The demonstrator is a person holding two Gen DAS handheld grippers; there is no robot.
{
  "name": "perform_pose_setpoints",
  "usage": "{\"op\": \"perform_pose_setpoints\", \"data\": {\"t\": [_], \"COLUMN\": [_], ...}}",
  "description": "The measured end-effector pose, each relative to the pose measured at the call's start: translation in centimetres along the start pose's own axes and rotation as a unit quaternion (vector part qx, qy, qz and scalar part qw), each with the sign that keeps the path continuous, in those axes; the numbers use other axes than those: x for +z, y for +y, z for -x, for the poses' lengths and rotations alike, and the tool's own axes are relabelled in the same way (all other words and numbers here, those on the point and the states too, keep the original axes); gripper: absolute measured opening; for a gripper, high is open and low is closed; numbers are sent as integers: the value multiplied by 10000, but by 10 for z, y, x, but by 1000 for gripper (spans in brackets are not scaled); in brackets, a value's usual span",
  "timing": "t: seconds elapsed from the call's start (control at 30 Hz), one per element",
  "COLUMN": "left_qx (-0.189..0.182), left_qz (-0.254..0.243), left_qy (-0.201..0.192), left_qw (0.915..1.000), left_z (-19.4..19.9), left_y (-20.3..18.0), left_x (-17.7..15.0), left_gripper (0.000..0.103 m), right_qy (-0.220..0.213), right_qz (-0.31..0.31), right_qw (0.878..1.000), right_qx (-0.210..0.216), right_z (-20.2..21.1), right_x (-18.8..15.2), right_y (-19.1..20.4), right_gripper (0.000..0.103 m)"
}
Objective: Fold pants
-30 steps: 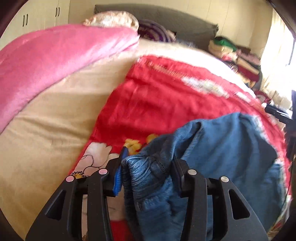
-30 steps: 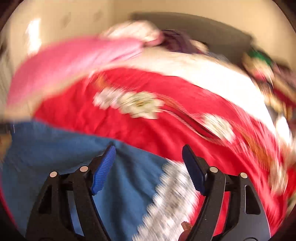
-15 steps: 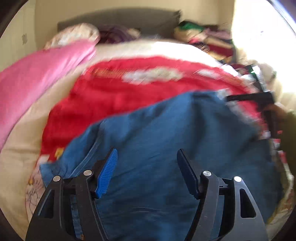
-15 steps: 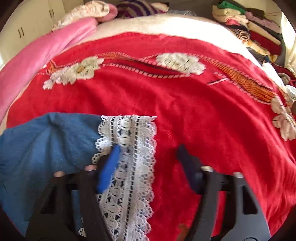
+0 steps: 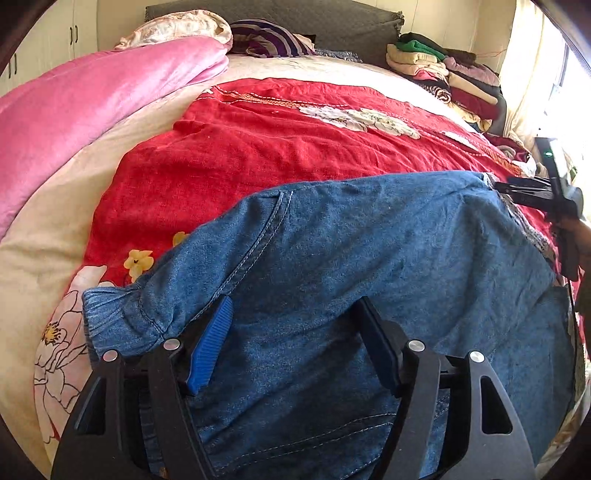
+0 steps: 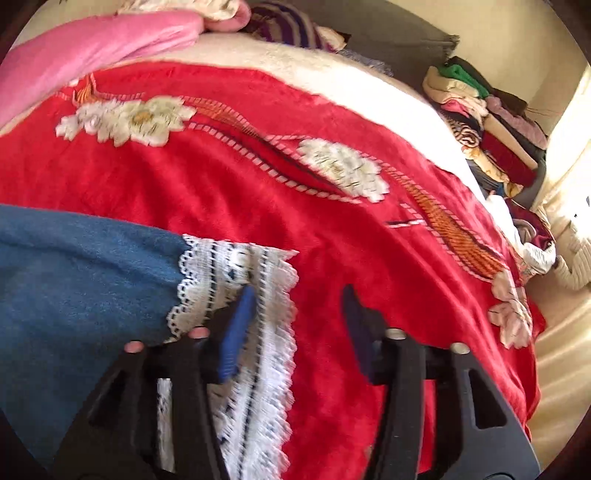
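The pants (image 5: 369,266) are blue denim and lie spread on a red blanket (image 5: 295,147) that covers the bed. In the left wrist view they fill the lower half of the picture; the gathered waistband (image 5: 110,317) is at the left, with a curved pocket seam above it. The leg end has a white lace trim (image 6: 236,295), which shows in the right wrist view beside the blue cloth (image 6: 74,288).

The left gripper (image 5: 295,347) is over the pants near the waistband. Its fingers stand wide apart and nothing is between them. The right gripper (image 6: 299,325) is over the leg end, also with its fingers apart. Its blue finger (image 6: 236,332) is above the lace and the dark finger is above the red blanket. I cannot tell if any finger touches the cloth. In the left wrist view the right gripper (image 5: 532,192) shows at the right edge, at the far corner of the pants, partly cut off by the frame.

No box or basket shows. The bed bears a pink quilt (image 5: 92,103) at the left, pillows (image 5: 177,27) at the head, and a pile of folded clothes (image 5: 443,74) at the far right corner; the single pieces in the pile are too small to tell apart.

The lower part of the pants is hidden under both grippers. The right wrist view is a little blurred, so the lace pattern is not sharp. The white flowers (image 6: 125,118) sewn on the blanket are also soft there.
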State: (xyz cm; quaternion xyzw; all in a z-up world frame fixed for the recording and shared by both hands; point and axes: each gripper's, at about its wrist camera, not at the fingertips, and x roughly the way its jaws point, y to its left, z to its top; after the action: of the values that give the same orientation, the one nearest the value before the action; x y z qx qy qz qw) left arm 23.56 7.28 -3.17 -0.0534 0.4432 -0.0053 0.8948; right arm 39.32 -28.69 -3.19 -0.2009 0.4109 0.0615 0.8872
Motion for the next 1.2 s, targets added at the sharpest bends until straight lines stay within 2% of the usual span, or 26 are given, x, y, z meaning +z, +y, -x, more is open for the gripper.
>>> {"op": "perform_pose_setpoints", "data": {"t": [0.03, 0.1, 0.17, 0.27, 0.33, 0.37, 0.43, 0.47, 0.5, 0.6, 0.83, 0.9, 0.93, 1.03, 1.13, 1.2], "left_qx": [-11, -72, -254, -254, -123, 51, 226, 157, 95, 36, -64, -140, -175, -220, -175, -187], "left_qz": [18, 69, 23, -172, -306, -391, -335, -223, -130, -6, 116, 169, 180, 107, 22, -16], "left_qy": [-33, -172, -432, -503, -390, -271, -157, -130, -160, -225, -236, -300, -352, -650, -875, -1029], "left_qw": [10000, 9998, 9987, 9983, 9987, 9989, 9991, 9995, 9997, 9997, 9996, 9993, 9991, 9976, 9960, 9945], "left_z": [3, 18, 39, 57, 55, 49, 43, 41, 42, 45, 41, 51, 58, 88, 112, 130], "left_y": [1, 0, -4, -14, -19, -19, -11, -4, 2, 14, 23, 22, 21, 17, 13, 10], "left_x": [0, -1, -4, -18, -26, -31, -36, -38, -39, -39, -37, -38, -38, -38, -39, -41], "left_gripper": [68, 70, 74, 74, 74, 74, 74, 74, 74, 74, 76, 79, 85, 87, 96, 98], "right_qy": [-123, -581, -781, -631, -400, -217, 111, 335, 489, 538, 451, 273, 86, -435, -988, -1189], "right_qz": [-136, -454, -456, -143, 85, 171, 281, 382, 443, -197, -235, -260, -248, -207, -198, -205], "right_qw": [9998, 9967, 9934, 9904, 9897, 9907, 9946, 9970, 9972, 9953, 9961, 9964, 9961, 9934, 9855, 9804], "right_qx": [24, 349, 709, 1218, 1369, 1330, 991, 583, 349, 784, 726, 757, 848, 1041, 1367, 1556], "right_z": [12, 52, 80, 105, 108, 105, 93, 81, 72, 63, 68, 86, 98, 142, 186, 203], "right_x": [-2, -13, -26, -50, -65, -73, -85, -92, -99, -108, -109, -104, -102, -94, -86, -83], "right_y": [-7, -20, -18, 4, 23, 31, 37, 35, 32, 13, 11, 9, 10, 20, 40, 51], "right_gripper": [49, 57, 58, 58, 58, 58, 57, 55, 55, 56, 63, 65, 67, 77, 86, 90]}}
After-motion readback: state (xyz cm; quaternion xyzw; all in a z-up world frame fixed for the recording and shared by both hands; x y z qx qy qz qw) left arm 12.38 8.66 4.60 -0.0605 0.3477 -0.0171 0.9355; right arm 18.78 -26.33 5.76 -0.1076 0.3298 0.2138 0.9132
